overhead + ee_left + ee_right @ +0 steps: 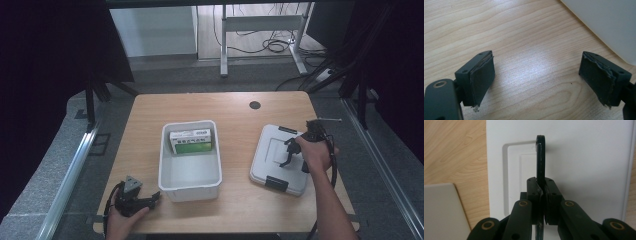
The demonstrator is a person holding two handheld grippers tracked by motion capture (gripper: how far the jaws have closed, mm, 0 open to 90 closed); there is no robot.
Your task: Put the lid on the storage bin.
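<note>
Now | right gripper (543, 195) clamped on lid handle (540, 157) | left gripper (536, 77) agape beside bin (609, 25)

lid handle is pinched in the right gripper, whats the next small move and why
Probably lift the lid straight up a little. The right gripper is shut on its black handle, the lid lies flat on the table, and the open bin with the green box sits beside it.

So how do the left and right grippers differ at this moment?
The left gripper has its jaws wide apart, holding nothing, while the right gripper is shut on the thin black handle of the white plastic lid. The left is over bare wooden table; the right is over the lid. Both are hand-held.
</note>
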